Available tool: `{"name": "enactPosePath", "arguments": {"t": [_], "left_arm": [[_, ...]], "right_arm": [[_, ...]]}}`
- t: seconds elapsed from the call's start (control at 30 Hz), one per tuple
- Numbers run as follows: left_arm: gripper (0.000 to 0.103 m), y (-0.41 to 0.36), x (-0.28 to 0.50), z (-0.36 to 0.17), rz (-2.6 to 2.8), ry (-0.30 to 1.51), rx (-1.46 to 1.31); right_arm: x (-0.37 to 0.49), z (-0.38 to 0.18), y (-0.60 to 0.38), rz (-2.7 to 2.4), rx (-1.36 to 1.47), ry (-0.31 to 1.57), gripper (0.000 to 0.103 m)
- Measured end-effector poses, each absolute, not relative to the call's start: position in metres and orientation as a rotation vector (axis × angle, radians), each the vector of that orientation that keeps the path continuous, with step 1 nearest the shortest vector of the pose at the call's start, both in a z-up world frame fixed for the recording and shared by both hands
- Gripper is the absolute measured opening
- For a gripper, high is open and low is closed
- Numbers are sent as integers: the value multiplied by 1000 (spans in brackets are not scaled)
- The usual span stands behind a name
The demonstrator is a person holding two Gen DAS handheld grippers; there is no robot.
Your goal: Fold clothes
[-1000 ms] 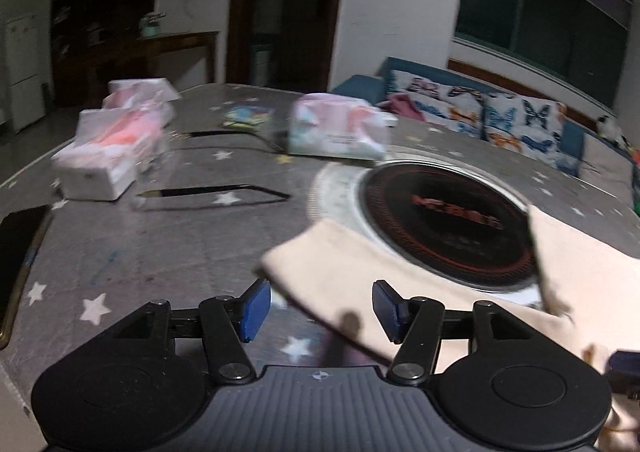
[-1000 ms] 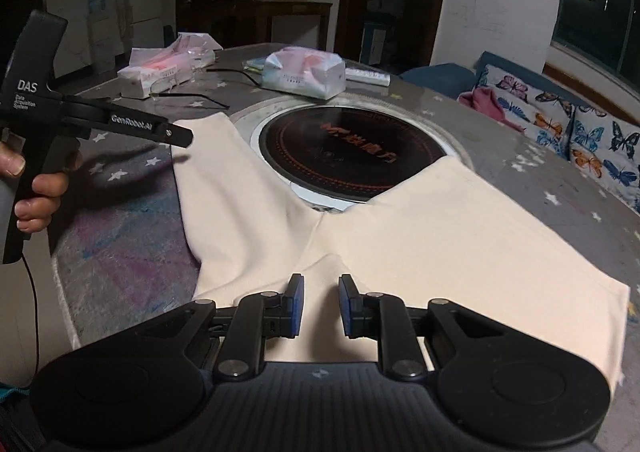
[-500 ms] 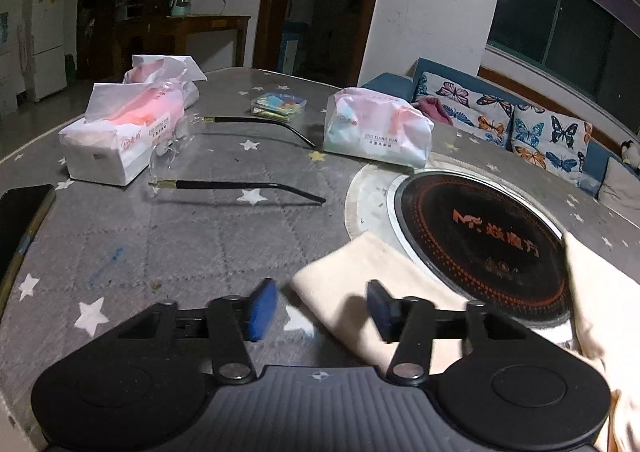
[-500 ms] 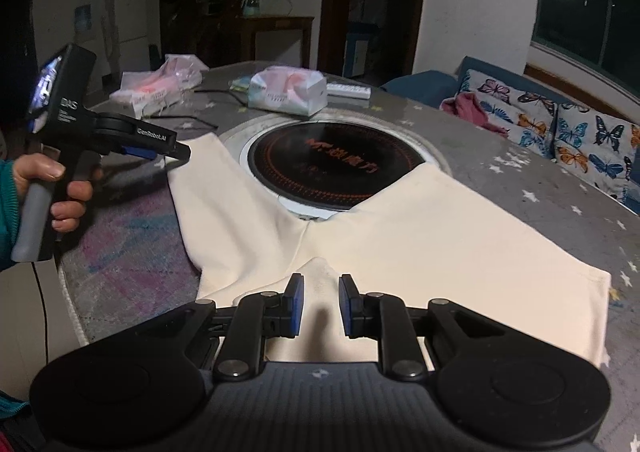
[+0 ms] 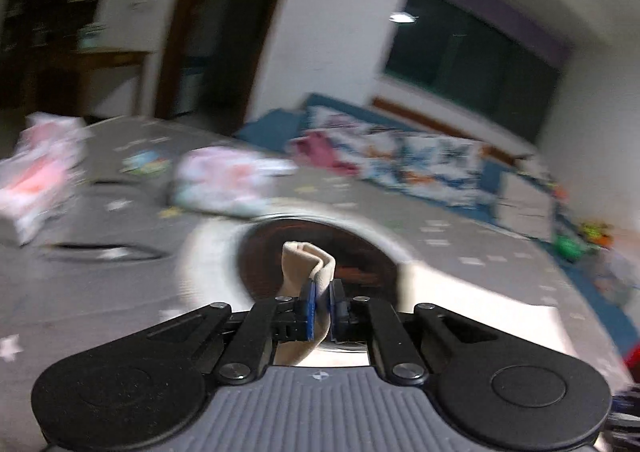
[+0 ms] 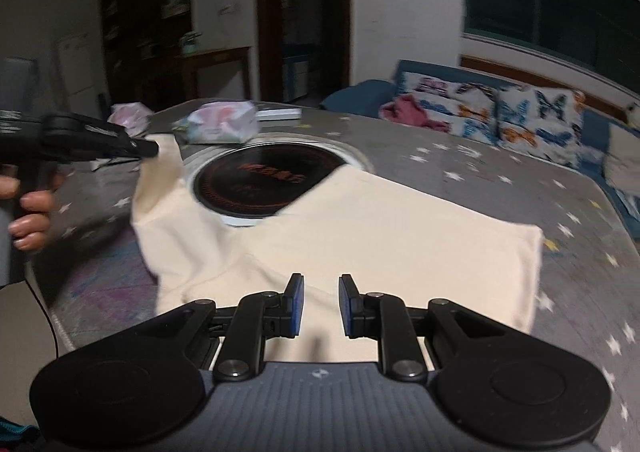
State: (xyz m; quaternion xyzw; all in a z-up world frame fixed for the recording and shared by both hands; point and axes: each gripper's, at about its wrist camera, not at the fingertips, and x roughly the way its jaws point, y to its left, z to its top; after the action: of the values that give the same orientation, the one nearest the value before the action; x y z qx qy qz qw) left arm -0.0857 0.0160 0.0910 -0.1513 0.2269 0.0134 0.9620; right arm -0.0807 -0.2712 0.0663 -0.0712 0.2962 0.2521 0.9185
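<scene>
A cream garment [image 6: 380,220] lies spread on the grey star-print table [image 6: 480,172], its two legs pointing away from me around a round black cooktop [image 6: 264,180]. My left gripper [image 5: 322,292] is closing tight on the far corner of the left leg, and a bunched fold of cream cloth [image 5: 308,256] sticks up from between its blue pads. In the right wrist view that left gripper [image 6: 148,148] holds the corner raised off the table. My right gripper [image 6: 322,296] hovers over the near edge of the garment, jaws a little apart, nothing between them.
A tissue pack [image 6: 222,126] sits behind the cooktop and more packs [image 5: 36,180] lie at the far left. A person's hand [image 6: 32,212] grips the left tool's handle. A sofa with butterfly cushions [image 6: 500,112] stands beyond the table.
The left gripper closed on the left leg's corner and lifted it, swinging toward the cooktop. The right gripper drifted over the near edge, its gap unchanged.
</scene>
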Motion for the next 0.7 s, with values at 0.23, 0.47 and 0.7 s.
{"name": "enactPosePath", "arguments": {"t": [0.23, 0.47, 0.7], "left_arm": [[7, -77, -96, 120, -302, 425, -246], [8, -154, -97, 99, -523, 494, -175], [32, -185, -98, 60, -621, 612, -107]], "right_arm": [[-87, 65, -319, 407, -58, 593, 18], [-92, 56, -363, 283, 41, 600, 18], [-100, 51, -388, 221, 112, 619, 18]]}}
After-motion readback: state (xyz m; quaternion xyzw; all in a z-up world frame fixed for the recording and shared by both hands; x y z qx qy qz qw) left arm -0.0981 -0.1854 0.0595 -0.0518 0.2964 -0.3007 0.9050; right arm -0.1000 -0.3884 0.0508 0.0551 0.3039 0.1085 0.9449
